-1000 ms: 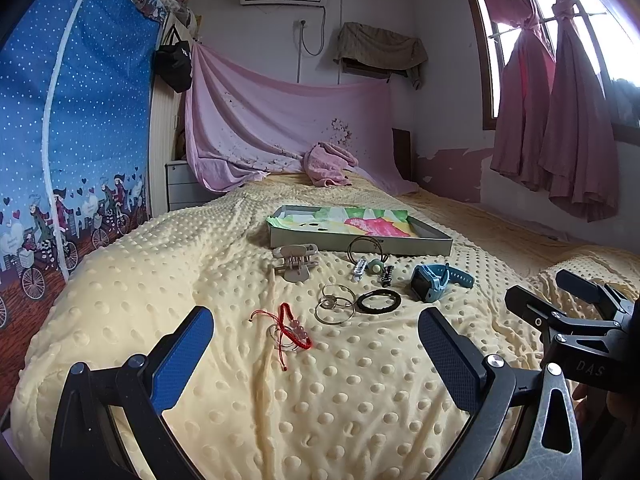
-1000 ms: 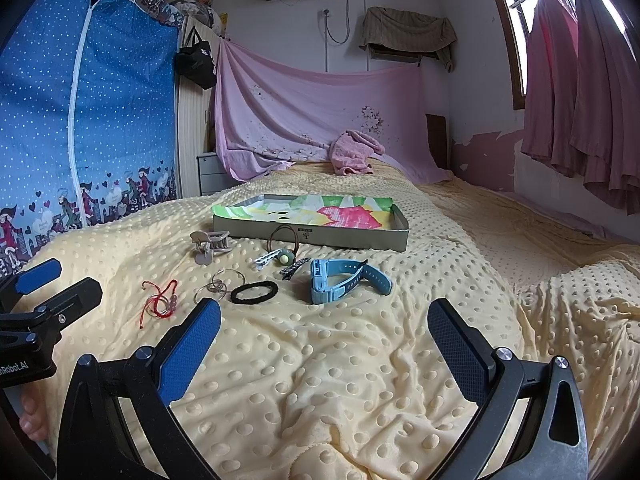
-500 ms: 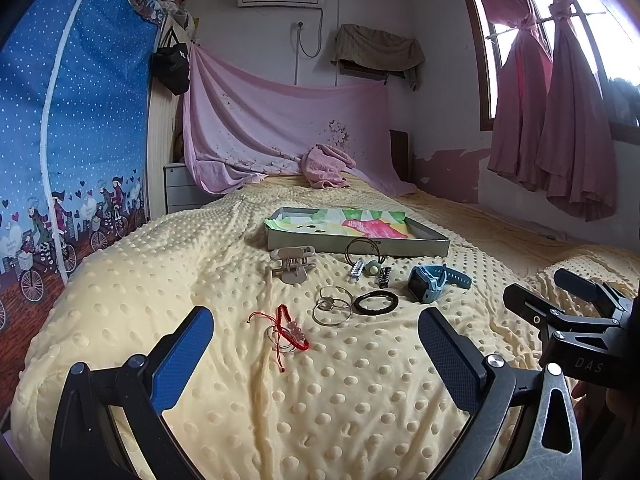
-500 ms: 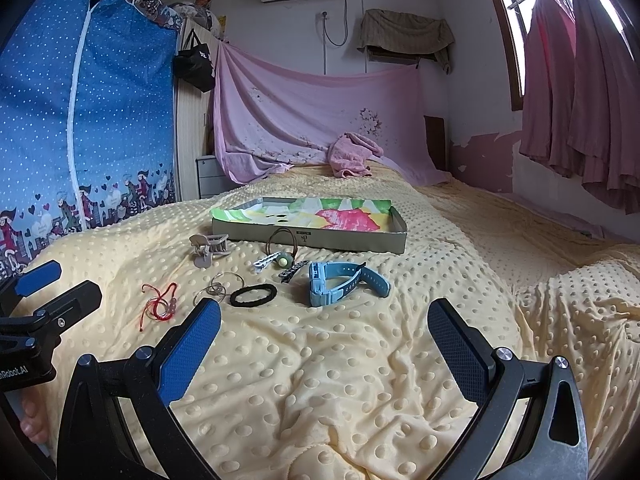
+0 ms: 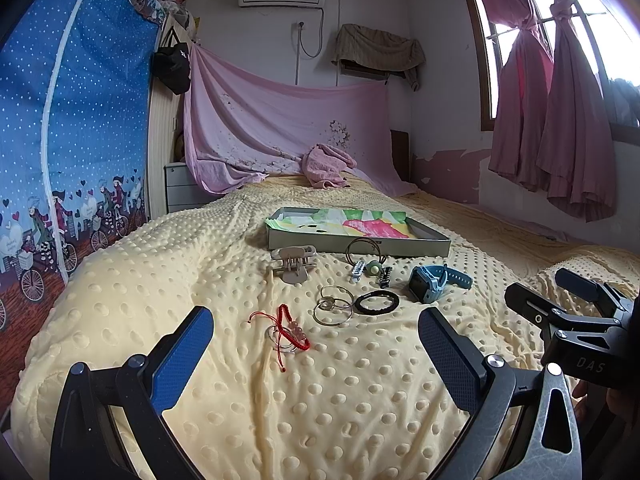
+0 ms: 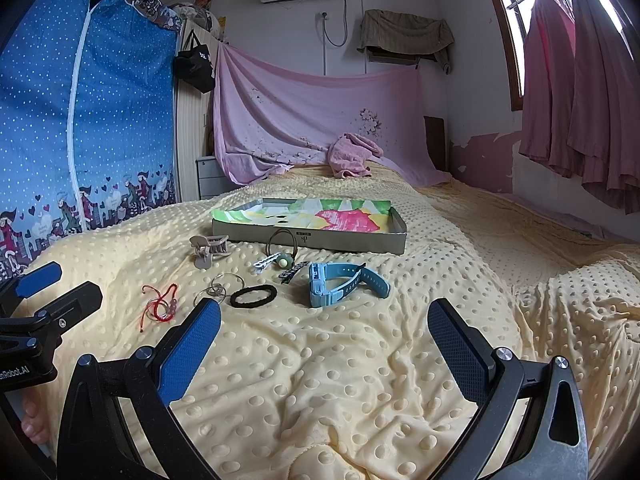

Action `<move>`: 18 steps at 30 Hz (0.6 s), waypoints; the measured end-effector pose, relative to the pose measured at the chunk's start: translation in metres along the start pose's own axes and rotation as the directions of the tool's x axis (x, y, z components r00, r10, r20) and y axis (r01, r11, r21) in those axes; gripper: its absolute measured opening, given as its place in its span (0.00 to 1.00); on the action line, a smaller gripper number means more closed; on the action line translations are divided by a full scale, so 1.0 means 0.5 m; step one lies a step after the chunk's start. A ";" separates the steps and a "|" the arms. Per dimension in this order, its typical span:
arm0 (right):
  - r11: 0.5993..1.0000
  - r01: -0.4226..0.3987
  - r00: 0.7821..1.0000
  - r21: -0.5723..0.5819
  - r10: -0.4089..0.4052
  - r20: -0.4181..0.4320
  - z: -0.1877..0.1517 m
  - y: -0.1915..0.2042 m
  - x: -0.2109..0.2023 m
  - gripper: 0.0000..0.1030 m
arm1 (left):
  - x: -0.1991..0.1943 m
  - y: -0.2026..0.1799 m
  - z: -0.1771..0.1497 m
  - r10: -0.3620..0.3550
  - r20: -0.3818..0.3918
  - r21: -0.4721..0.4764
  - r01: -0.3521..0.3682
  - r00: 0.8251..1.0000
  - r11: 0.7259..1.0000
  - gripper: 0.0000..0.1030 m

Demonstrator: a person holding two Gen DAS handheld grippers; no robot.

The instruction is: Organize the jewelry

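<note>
Yellow blanket (image 6: 320, 380) lies bare between both wide-open grippers and the jewelry

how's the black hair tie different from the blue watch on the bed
The black hair tie is a thin closed ring lying flat; the blue watch is bulkier, stands on its edge, and its strap hangs open. The hair tie lies beside the metal rings; the watch sits apart, further right. Both rest on the yellow blanket, outside the tray.

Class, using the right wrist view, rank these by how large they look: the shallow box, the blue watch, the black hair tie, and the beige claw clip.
1. shallow box
2. blue watch
3. black hair tie and beige claw clip: they look alike in size, so no ranking.
</note>
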State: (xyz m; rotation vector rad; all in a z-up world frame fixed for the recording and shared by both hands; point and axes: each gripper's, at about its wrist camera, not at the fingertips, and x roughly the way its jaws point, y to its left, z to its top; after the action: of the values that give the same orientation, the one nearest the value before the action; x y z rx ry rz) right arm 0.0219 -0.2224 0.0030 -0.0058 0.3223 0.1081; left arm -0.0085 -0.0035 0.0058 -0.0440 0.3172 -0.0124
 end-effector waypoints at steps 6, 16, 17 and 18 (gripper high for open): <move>1.000 0.000 1.000 -0.001 0.000 0.000 0.000 0.000 0.000 0.99 | 0.000 0.000 0.000 0.000 0.000 0.000 0.000 1.000 1.000 1.00; 1.000 0.000 1.000 0.000 0.000 0.000 0.000 0.000 0.000 0.99 | 0.001 -0.001 -0.001 0.000 0.000 0.000 0.000 1.000 1.000 1.00; 1.000 0.000 1.000 0.000 0.000 0.000 0.000 0.000 0.000 0.99 | 0.002 0.001 -0.002 0.000 0.000 0.000 0.000 1.000 1.000 1.00; 1.000 0.000 1.000 0.000 0.000 0.000 0.000 0.000 0.000 0.99 | 0.001 0.000 -0.001 0.000 0.000 0.000 0.000 1.000 1.000 1.00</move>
State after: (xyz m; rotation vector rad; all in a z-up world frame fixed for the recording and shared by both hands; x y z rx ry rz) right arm 0.0216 -0.2226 0.0031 -0.0054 0.3220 0.1080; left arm -0.0080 -0.0034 0.0048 -0.0438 0.3176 -0.0122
